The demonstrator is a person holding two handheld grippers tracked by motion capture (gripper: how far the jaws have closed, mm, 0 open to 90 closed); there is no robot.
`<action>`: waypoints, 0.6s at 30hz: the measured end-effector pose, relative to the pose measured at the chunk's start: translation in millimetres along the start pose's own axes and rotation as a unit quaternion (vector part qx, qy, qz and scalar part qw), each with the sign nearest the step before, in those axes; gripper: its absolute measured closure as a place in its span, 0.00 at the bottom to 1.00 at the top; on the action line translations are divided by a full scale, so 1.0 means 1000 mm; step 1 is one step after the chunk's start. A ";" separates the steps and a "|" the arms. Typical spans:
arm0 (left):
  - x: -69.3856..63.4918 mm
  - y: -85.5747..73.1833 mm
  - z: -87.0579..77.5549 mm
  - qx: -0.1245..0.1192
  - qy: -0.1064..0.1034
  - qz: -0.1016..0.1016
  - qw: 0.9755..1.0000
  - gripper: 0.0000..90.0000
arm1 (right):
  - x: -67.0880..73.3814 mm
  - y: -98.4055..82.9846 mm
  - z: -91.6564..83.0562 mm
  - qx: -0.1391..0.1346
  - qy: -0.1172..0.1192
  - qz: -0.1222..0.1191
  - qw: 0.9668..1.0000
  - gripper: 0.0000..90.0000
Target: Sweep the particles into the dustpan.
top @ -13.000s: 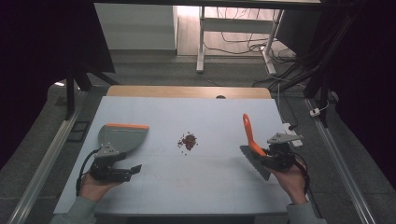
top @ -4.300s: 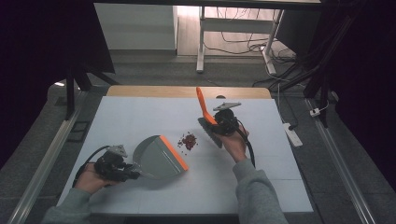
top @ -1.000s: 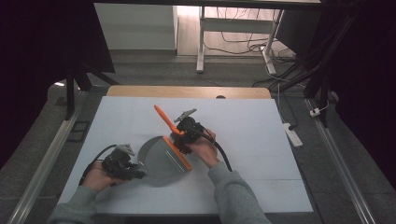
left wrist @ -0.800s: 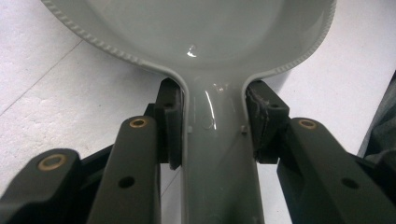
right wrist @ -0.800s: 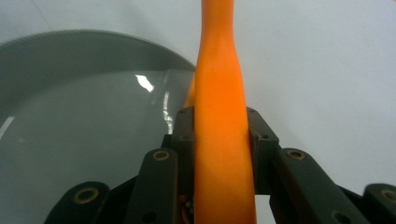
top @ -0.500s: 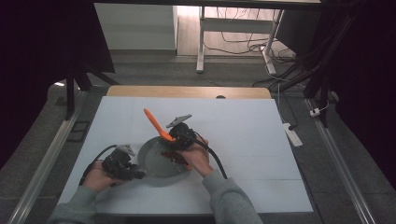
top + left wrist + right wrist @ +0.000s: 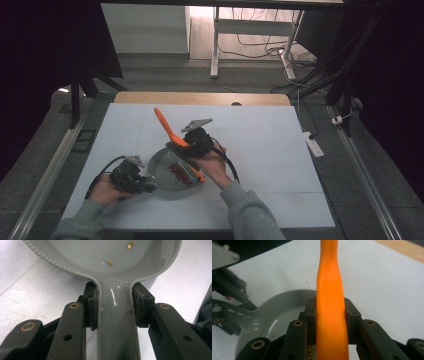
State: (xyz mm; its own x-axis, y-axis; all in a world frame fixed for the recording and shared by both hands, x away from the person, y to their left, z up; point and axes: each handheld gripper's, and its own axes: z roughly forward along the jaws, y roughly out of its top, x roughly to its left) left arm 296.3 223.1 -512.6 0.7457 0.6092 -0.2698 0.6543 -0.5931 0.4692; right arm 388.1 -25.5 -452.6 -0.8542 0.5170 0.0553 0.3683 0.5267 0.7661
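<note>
A grey dustpan [image 7: 167, 175] with an orange lip [image 7: 194, 171] lies on the white table [image 7: 270, 150]. Small dark red bits [image 7: 177, 170] lie inside the pan. My left gripper [image 7: 148, 184] is shut on the pan's handle [image 7: 115, 315], with its pads [image 7: 91, 305] pressed on both sides. A few yellowish crumbs [image 7: 110, 263] sit in the pan. My right gripper [image 7: 182, 145] is shut on an orange-handled brush [image 7: 164, 124] and holds it tilted over the pan's far edge. In the right gripper view the orange handle [image 7: 330, 302] rises between the jaws above the pan [image 7: 274, 312].
The table has a wooden far edge [image 7: 200, 97] and metal rails along both sides. A white power strip [image 7: 312, 142] lies on the floor to the right. Desk legs and cables stand beyond the table. My left gripper [image 7: 229, 290] appears at the left of the right gripper view.
The brush swept left over the pan's orange lip and has now lifted a little. The red bits have gone from the table into the pan. The left hand stayed put.
</note>
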 end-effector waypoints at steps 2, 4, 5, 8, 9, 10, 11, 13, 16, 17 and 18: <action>0.000 0.000 0.001 0.002 0.001 0.001 1.000 0.69 | -0.007 -0.001 -0.006 -0.005 -0.011 0.008 1.000 0.78; 0.000 0.000 0.001 0.002 0.000 0.001 1.000 0.69 | -0.014 -0.002 -0.012 -0.009 -0.019 0.015 1.000 0.78; 0.000 0.000 0.001 0.002 0.000 0.001 1.000 0.69 | -0.017 -0.003 -0.014 -0.010 -0.023 0.018 1.000 0.78; 0.000 -0.001 0.001 0.001 -0.002 -0.002 1.000 0.69 | -0.026 -0.005 -0.017 -0.008 -0.038 0.024 0.999 0.78; 0.000 -0.001 0.002 0.001 -0.002 -0.003 1.000 0.69 | -0.029 -0.006 -0.017 -0.005 -0.044 0.025 0.999 0.78; 0.001 -0.002 0.002 0.002 -0.002 -0.003 1.000 0.69 | -0.032 -0.006 -0.016 -0.002 -0.050 0.025 0.998 0.78; 0.001 -0.002 0.002 0.001 -0.002 -0.003 1.000 0.69 | -0.035 -0.007 -0.014 0.002 -0.057 0.025 0.998 0.78; 0.001 -0.002 0.001 -0.002 -0.002 -0.004 1.000 0.69 | -0.041 -0.007 -0.009 0.013 -0.065 0.027 0.997 0.78; 0.002 -0.003 -0.001 -0.004 -0.002 -0.006 1.000 0.69 | -0.048 -0.006 0.001 0.030 -0.077 0.020 0.996 0.78; 0.003 -0.003 -0.001 -0.004 -0.002 -0.005 1.000 0.69 | -0.050 -0.006 0.005 0.035 -0.080 0.020 0.996 0.78; 0.003 -0.004 -0.002 -0.005 -0.003 -0.006 1.000 0.69 | -0.051 -0.005 0.008 0.040 -0.083 0.015 0.996 0.78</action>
State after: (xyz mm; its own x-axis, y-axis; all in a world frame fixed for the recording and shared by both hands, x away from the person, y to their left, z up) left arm 296.2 227.9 -513.8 0.7380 0.6137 -0.2806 0.6626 -0.5803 0.4734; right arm 432.8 -49.2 -464.7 -0.7722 0.6345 -0.0338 0.4266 0.5571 0.7125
